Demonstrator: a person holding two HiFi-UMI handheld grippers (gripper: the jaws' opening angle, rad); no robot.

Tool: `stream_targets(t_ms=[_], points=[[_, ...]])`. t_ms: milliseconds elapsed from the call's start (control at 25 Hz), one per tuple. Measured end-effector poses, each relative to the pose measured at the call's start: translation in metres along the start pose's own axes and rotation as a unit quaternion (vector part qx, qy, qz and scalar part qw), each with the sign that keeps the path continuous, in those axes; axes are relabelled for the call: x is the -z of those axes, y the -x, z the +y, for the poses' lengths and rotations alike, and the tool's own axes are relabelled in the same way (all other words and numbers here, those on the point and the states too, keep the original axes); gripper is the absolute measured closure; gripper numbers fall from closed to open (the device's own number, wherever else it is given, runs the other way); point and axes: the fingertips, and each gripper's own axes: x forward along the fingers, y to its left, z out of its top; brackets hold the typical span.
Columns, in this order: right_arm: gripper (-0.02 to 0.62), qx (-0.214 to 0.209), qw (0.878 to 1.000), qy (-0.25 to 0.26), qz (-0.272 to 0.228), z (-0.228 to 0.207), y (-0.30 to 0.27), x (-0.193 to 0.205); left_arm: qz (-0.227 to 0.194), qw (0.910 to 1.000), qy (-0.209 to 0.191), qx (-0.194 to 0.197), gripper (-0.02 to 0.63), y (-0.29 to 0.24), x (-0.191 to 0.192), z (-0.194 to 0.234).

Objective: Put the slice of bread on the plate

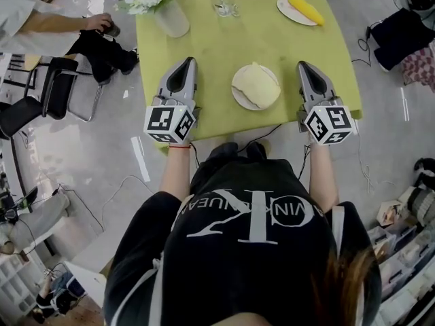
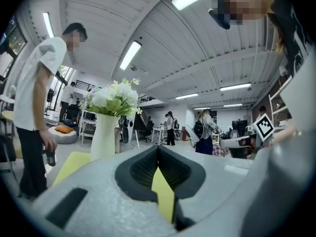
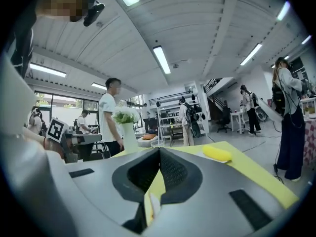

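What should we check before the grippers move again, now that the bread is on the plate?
1. The slice of bread lies on the white plate: ok.
2. The left gripper is empty, jaws together: ok.
3. The right gripper is empty, jaws together: ok.
4. Both grippers are apart from the plate, one on each side: ok.
5. The bread sits fully inside the plate's rim: cannot tell.

green table [image 1: 272,39] | flower vase [image 1: 172,19] | glass [image 1: 225,7] | bread plate [image 1: 237,99] | far plate [image 1: 286,7]
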Motion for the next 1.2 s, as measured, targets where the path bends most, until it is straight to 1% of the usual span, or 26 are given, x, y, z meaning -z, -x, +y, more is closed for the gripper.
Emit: stream_targets(t_ms=[160, 680, 1000, 1200], points=[[0.595, -0.006, 1.000, 0.018, -0.014, 0.002, -0.001, -0.009, -0.011, 0.9998, -0.014, 0.006, 0.603, -0.001, -0.010, -0.003], [0.595, -0.016, 0.997, 0.058, -0.055, 0.011, 0.000, -0.040, -0.047, 0.9984, -0.028, -0.013, 0.603, 0.008, -0.040, -0.002], [0.595, -0.012, 0.996, 0.062, -0.069, 0.010, 0.001, -0.049, -0.061, 0.9973, -0.030, -0.030, 0.603, 0.014, -0.049, 0.005], [0.595, -0.009, 0.995, 0.062, -0.072, 0.009, 0.002, -0.051, -0.064, 0.9970, -0.028, -0.033, 0.603, 0.016, -0.050, 0.007]])
